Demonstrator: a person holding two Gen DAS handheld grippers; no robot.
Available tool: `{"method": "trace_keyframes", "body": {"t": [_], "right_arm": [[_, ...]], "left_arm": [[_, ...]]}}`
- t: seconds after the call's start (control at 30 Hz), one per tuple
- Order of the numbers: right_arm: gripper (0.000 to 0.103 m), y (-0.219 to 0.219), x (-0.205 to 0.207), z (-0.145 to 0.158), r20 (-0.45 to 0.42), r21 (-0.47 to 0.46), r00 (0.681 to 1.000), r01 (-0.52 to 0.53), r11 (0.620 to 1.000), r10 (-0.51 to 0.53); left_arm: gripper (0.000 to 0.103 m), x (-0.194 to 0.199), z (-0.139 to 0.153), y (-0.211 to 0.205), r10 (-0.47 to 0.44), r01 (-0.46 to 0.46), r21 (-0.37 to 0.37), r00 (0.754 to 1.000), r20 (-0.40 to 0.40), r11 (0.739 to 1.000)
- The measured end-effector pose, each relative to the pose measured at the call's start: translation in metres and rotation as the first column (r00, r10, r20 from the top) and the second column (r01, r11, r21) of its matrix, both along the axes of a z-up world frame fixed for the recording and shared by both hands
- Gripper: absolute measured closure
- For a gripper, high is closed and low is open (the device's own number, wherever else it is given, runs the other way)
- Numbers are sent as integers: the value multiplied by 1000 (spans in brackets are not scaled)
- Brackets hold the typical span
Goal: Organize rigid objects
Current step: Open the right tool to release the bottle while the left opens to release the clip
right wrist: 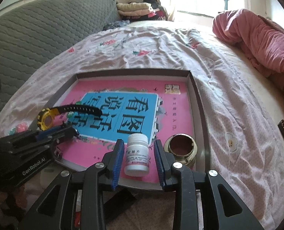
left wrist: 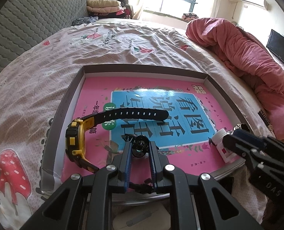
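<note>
A shallow grey box (left wrist: 71, 95) holding a pink book (left wrist: 96, 88) lies on the bed. A yellow-and-black watch (left wrist: 75, 138) stands on its side at the box's left. My left gripper (left wrist: 140, 145) has a small black round object (left wrist: 141, 146) between its blue pads; the jaws are narrow, and contact is unclear. My right gripper (right wrist: 139, 153) is open, its pads on both sides of an upright white pill bottle (right wrist: 137, 157), with gaps. The bottle (left wrist: 223, 145) and right gripper (left wrist: 237, 141) show in the left wrist view. A brass ring (right wrist: 181, 149) sits to the right.
The bed (left wrist: 122, 44) has a patterned sheet. A pink duvet (left wrist: 247, 57) is bunched at the right. A grey quilted headboard (right wrist: 36, 28) stands at the left. Folded clothes (left wrist: 105, 5) are piled at the far end. The box (right wrist: 196, 95) shows in the right wrist view.
</note>
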State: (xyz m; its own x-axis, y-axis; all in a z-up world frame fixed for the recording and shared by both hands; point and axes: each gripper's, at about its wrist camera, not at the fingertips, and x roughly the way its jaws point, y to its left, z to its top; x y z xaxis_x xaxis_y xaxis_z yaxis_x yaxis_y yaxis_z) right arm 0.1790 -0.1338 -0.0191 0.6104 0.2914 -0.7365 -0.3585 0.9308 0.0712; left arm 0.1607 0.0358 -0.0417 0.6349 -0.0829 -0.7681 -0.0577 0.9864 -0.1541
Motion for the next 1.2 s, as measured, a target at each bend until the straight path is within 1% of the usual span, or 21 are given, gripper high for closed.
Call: {"method": "trace_keyframes", "body": {"t": [0.03, 0.1, 0.37, 0.67, 0.97, 1.2], "right_arm": [[61, -1, 0, 1, 6, 9, 1000, 1, 1000, -1], [59, -3, -1, 5, 21, 23, 1000, 0, 1000, -1], [58, 0, -3, 6, 32, 19, 999, -8, 1000, 7], [58, -2, -4, 6, 39, 22, 999, -2, 1000, 1], [57, -5, -5, 8, 45, 26, 999, 6, 1000, -7], [57, -6, -4, 9, 45, 27, 999, 5, 1000, -6]], "left_arm": [[85, 0, 0, 0, 1, -1, -2, 1000, 0, 1000], [85, 0, 0, 0, 2, -2, -1, 1000, 3, 1000], [85, -1, 1, 4, 8, -8, -21, 1000, -2, 1000], [85, -1, 1, 3, 10, -10, -14, 1000, -2, 1000], [85, -4, 9, 7, 16, -15, -26, 1000, 27, 1000], [85, -6, 15, 11, 20, -18, -49, 999, 33, 999]]}}
